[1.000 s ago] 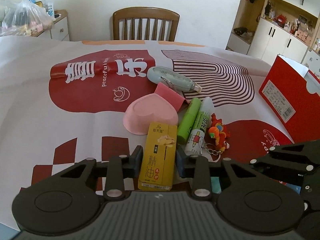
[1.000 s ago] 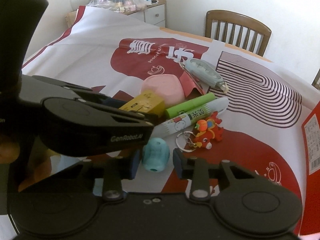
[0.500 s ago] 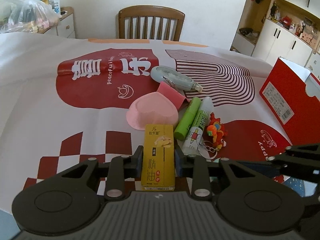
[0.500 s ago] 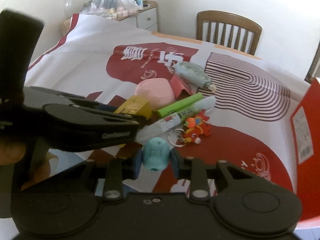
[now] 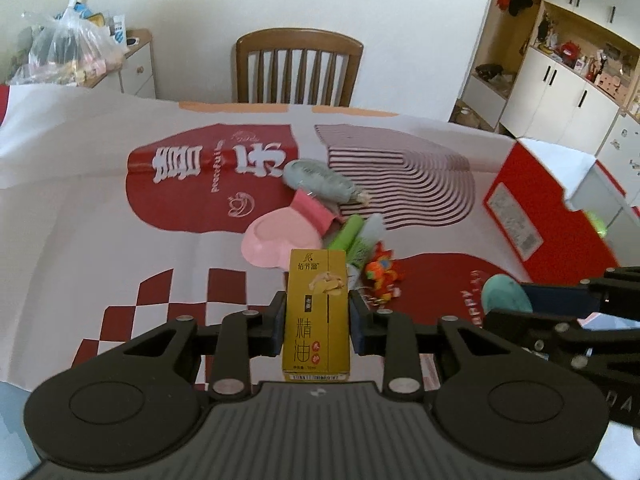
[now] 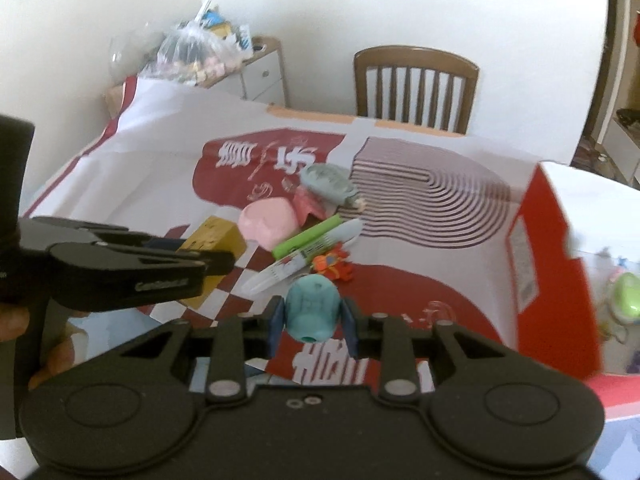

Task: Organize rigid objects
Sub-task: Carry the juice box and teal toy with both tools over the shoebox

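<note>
Between the blue pads of the left gripper [image 5: 317, 322] sits a yellow carton [image 5: 317, 312], clamped on both sides and held clear of the table [image 5: 80, 208]. The right gripper [image 6: 313, 322] is squeezed onto a small teal rounded thing [image 6: 313, 306], also lifted. From the left wrist cam that teal thing only peeks in at about 3 o'clock, and the carton's printed front faces you; the right wrist cam only catches the carton side-on at 9 o'clock, half behind the other gripper's black arm. Rest of the pile is on the red-and-white cloth past the carton: pink heart dish [image 5: 280, 240], green tube [image 5: 345, 233], white tube [image 6: 304, 258], orange keychain toy [image 5: 382, 270], grey-green tape dispenser [image 5: 320, 180] toward 12. Red box [image 5: 532, 216] stands at 2 o'clock. Only the right cam looks down into it, where something light green [image 6: 626, 296] sits, too blurry to identify. Wooden chair [image 5: 298, 70] at the far edge.
</note>
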`<action>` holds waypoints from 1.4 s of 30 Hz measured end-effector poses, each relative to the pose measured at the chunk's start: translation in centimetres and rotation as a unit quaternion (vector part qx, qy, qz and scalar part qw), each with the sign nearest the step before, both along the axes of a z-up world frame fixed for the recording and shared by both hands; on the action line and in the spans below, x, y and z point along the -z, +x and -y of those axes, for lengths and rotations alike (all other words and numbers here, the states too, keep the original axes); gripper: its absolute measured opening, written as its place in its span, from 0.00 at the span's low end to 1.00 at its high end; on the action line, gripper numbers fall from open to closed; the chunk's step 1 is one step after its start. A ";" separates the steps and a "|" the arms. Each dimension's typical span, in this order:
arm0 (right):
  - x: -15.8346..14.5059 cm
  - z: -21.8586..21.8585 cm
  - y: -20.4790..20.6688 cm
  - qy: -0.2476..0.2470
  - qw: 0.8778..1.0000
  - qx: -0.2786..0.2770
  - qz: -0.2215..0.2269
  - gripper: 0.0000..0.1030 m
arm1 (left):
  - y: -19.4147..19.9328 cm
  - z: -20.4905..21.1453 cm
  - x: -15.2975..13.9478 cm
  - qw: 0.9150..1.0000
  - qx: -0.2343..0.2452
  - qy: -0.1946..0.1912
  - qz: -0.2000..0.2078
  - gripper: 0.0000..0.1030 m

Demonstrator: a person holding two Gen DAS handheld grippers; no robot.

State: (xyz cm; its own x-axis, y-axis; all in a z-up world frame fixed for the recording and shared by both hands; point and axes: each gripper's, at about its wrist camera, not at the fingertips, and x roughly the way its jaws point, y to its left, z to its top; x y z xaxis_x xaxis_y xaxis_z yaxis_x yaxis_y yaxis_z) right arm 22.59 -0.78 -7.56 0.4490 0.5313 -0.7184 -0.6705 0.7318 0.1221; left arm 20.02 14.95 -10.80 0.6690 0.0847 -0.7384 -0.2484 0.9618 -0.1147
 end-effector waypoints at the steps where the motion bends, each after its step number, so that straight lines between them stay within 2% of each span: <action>1: -0.4 0.5 0.0 0.003 1.000 0.004 0.000 0.28 | -0.1 0.4 -0.5 1.000 0.001 0.001 0.000 0.29; 10: -3.6 5.4 -0.3 0.019 0.999 0.023 0.023 0.28 | -0.1 5.0 -4.3 0.999 0.030 0.004 0.014 0.29; 18: -4.9 10.9 0.7 0.022 0.998 0.046 0.037 0.28 | 1.3 10.0 -6.1 0.998 0.060 -0.003 0.020 0.29; 26: -5.0 16.7 2.8 0.020 0.997 0.068 0.044 0.28 | 3.9 15.7 -7.1 0.996 0.087 -0.002 0.022 0.29; 32: -4.8 20.9 5.0 0.020 0.995 0.082 0.049 0.28 | 6.3 19.9 -7.7 0.993 0.113 0.012 0.031 0.29; 42: -3.6 25.9 9.7 0.011 0.994 0.099 0.054 0.28 | 11.5 24.7 -7.5 0.991 0.126 0.021 0.027 0.29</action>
State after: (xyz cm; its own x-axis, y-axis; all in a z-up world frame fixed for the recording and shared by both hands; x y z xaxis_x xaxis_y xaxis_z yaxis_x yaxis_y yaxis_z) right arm 32.28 -26.67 -3.99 0.6201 0.4402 -0.6493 -0.5238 0.8485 0.0750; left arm 31.56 -9.72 -3.29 0.7115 -0.0602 -0.7001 0.0060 0.9968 -0.0796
